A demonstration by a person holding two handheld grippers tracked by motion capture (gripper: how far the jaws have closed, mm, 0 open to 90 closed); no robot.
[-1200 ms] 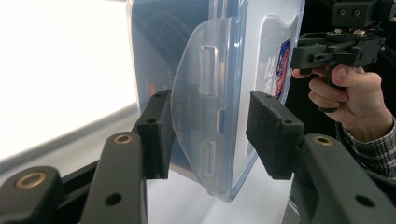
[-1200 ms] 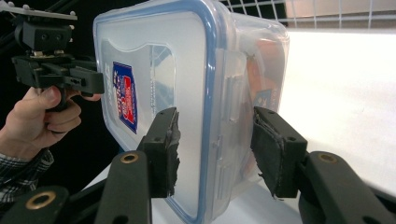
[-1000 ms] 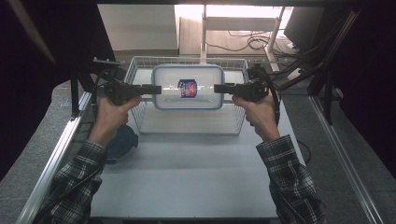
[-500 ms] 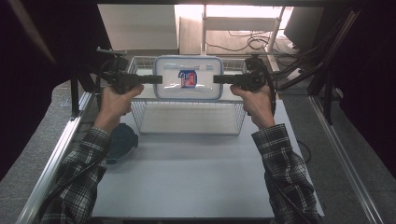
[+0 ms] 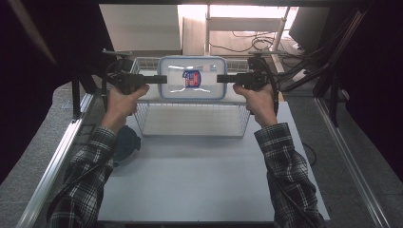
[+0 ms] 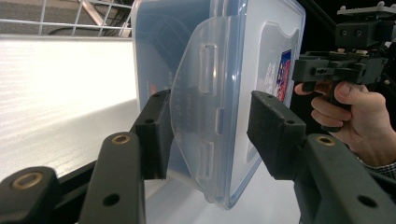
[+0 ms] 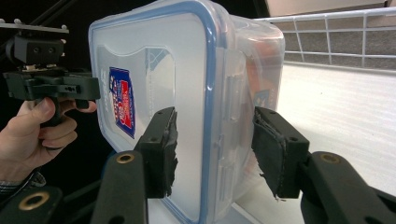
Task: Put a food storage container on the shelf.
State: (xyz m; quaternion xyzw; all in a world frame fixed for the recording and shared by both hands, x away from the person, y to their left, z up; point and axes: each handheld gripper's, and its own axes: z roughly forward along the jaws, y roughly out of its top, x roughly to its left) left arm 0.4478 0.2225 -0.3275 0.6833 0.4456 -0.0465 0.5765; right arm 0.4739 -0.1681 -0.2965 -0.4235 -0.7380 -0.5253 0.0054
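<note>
I hold a clear plastic box (image 5: 192, 78) with a blue-edged lid up in the air, over the back part of the wire basket (image 5: 192, 118). The box has a blue and red sticker (image 5: 191, 79) on top.

My left gripper (image 5: 161, 79) is at the left end of the box. Its jaws pinch that end from top and bottom, with the side flap (image 6: 201, 112) of the lid between them. My right gripper (image 5: 221, 78) pinches the right end of the box the same way. In the right gripper view one pad (image 7: 164, 140) lies flat on the lid.

My left hand (image 5: 124, 97) and my right hand (image 5: 254, 95) are both stretched out in front of me, at about the same height. Each gripper points sideways toward the box, so they face each other.

The basket sits on the white tabletop (image 5: 199, 175). A round dark blue thing (image 5: 126, 144) lies on the tabletop just left of the basket, under my left sleeve.
</note>
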